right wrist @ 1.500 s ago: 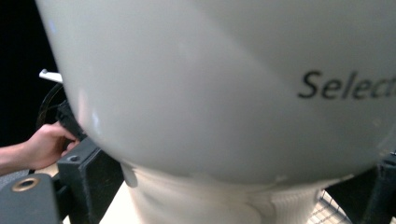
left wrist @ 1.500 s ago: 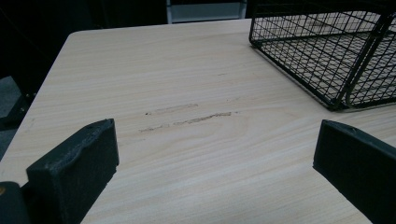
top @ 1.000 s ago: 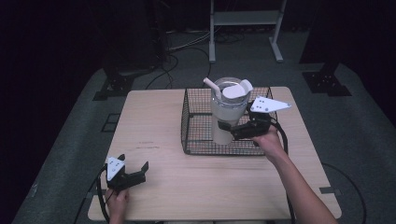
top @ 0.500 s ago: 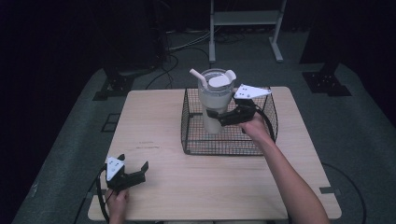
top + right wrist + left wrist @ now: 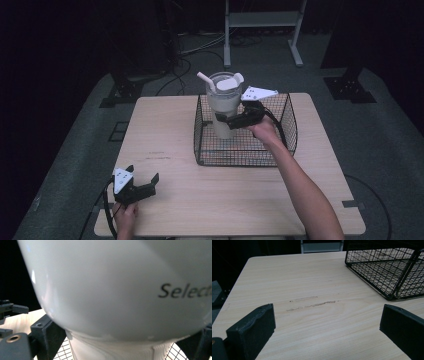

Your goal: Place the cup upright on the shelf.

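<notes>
the main risk, as i judge it, is the cup (image 5: 223,107) slipping or tipping: the right tongs (image 5: 226,119) clamp it low on its narrow lower part, under the wide rounded body, so most of the weight sits above the grip, and a quick swing or a knock of its base on the wire basket (image 5: 285,131) rim could twist it loose. the straw (image 5: 205,81) and lid on top could also catch if the cup leans. in the right gripper view the cup (image 5: 120,287) sits squarely between the two jaws, pressed by both, its white body bulging above and in front of them. it is held upright over the left part of the basket; whether its base is clear of the basket floor i cannot tell. the left tongs (image 5: 137,186) rest apart and empty on the table (image 5: 165,130), well away from the cup, which stands far ahead of them and to their right.
</notes>
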### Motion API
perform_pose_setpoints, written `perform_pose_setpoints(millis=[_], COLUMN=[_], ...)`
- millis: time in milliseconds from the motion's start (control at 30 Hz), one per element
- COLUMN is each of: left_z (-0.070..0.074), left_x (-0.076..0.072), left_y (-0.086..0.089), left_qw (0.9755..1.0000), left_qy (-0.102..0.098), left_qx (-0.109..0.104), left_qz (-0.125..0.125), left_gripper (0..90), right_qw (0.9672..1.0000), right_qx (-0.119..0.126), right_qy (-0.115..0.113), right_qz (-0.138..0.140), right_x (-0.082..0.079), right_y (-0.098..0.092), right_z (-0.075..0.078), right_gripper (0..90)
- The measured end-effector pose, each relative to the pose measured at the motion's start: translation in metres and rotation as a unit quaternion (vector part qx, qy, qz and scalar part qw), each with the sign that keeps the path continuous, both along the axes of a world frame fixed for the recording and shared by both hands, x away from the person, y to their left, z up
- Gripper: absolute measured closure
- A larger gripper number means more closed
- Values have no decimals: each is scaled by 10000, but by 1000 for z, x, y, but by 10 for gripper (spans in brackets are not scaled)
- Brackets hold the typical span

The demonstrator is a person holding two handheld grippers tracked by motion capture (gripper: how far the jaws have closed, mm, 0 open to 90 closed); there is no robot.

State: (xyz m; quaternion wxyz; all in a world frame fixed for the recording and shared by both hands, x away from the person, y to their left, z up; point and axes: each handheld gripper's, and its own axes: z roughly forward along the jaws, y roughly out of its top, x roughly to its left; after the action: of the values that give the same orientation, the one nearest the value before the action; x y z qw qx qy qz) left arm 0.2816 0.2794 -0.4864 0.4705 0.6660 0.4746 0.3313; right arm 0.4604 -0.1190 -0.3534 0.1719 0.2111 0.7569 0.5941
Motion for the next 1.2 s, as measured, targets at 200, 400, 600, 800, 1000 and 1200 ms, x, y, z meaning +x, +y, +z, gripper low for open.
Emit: perform_pose_setpoints(millis=[200, 400, 600, 800, 1000, 1200], left_z=[0, 0, 0, 0, 0, 0], left_x=[0, 0, 0, 0, 0, 0], left_y=[0, 0, 1, 1, 1, 2], left_qw=[10000, 10000, 10000, 10000, 10000, 10000], left_qy=[-1, -1, -8, -25, -16, -28], left_qx=[-5, -14, -29, -42, -60, -62], left_qz=[-3, -6, -3, -2, 0, -1], left_gripper=[0, 0, 0, 0, 0, 0], right_qw=[10000, 9997, 9995, 9989, 9981, 9971], right_qx=[-22, -37, -115, -262, -386, -508], right_qy=[70, 228, 294, 380, 465, 545], right_qz=[-20, -19, -22, 16, 95, 124], right_x=[9, 17, 24, 28, 32, 36], right_y=[4, 7, 12, 16, 17, 19], right_z=[-9, -21, -30, -38, -46, -51], right_gripper=[82, 82, 82, 82, 82, 82])
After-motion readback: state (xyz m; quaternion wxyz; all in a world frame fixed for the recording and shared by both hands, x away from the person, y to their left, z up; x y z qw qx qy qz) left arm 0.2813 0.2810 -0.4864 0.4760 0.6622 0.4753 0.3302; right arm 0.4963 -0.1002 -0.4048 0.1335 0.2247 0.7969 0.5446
